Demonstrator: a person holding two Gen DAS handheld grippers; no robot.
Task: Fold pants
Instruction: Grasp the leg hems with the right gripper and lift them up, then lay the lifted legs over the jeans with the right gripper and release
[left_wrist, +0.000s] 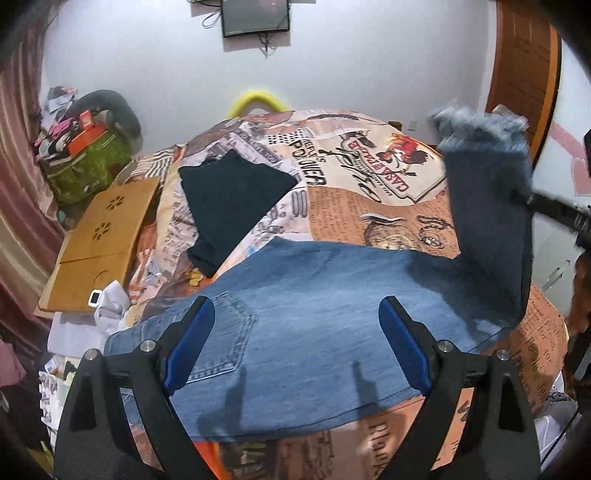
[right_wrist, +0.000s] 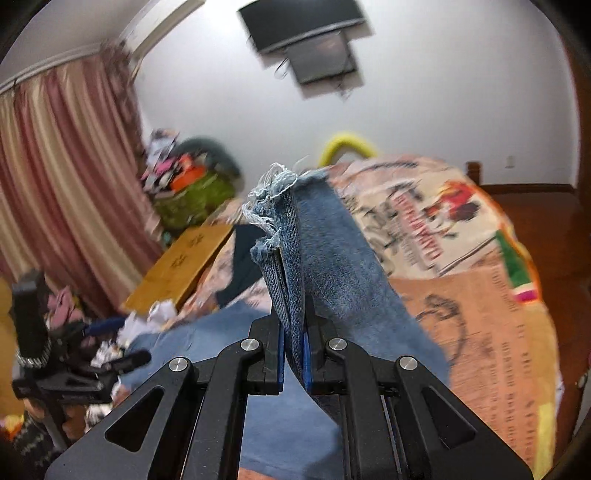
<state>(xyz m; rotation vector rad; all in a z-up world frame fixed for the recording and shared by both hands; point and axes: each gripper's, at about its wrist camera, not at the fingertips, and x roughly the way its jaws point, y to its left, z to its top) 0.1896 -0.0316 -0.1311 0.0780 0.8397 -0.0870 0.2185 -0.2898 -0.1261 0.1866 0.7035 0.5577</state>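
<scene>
Blue denim pants (left_wrist: 314, 314) lie flat on a printed bedspread (left_wrist: 369, 206), long axis running left to right across the left wrist view: waist and back pocket at the left, legs toward the right. At the right the leg end is lifted off the bed and stands nearly upright, its frayed hem (left_wrist: 480, 125) uppermost. The right gripper (right_wrist: 293, 354) has its jaws clamped on this doubled hem end, the fringe (right_wrist: 273, 199) projecting beyond the fingertips. The left gripper (left_wrist: 297, 343) hangs over the seat of the pants, jaws spread wide with nothing between them. A folded dark garment (left_wrist: 229, 199) lies beyond the pants, apart from them; bare bedspread remains between and to the right. A wooden lap tray (left_wrist: 99, 240) and a green bag (left_wrist: 88, 170) crowd the left edge. A wall screen (left_wrist: 255, 16), pink curtains (right_wrist: 62, 177) and a wooden door (left_wrist: 524, 66) bound the room.
</scene>
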